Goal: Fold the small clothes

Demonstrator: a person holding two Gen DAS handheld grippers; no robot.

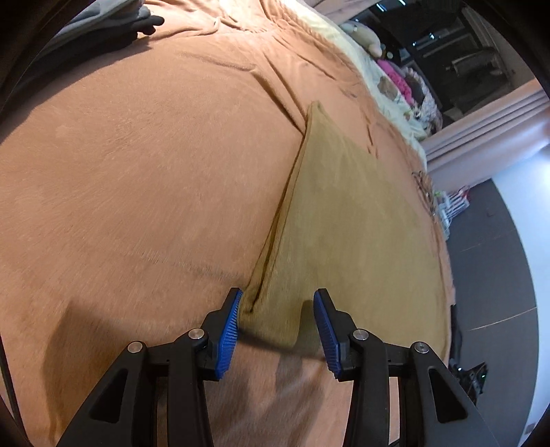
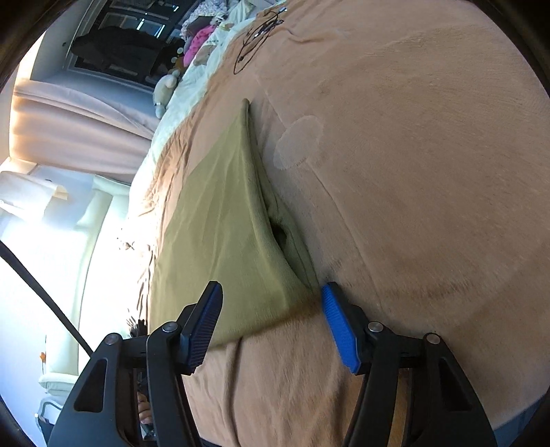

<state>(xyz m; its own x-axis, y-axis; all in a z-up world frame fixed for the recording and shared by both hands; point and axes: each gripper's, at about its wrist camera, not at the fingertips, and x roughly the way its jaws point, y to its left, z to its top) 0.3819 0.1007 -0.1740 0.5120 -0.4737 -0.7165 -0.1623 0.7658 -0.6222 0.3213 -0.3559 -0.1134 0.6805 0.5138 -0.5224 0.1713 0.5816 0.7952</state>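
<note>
Just one olive-tan garment here, lying flat on the orange bed blanket. Its long axis runs from 6 up toward 12 o'clock, tapering to a point. Left claw and right claw are both spread wide around its near corners, not pinching anything.

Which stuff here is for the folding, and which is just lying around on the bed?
For the folding:
olive-tan garment
left gripper, jaws open at one corner
right gripper, jaws open at another corner
orange blanket under it

Just lying around:
dark clothes pile
black cable
stuffed toys
curtain
</note>
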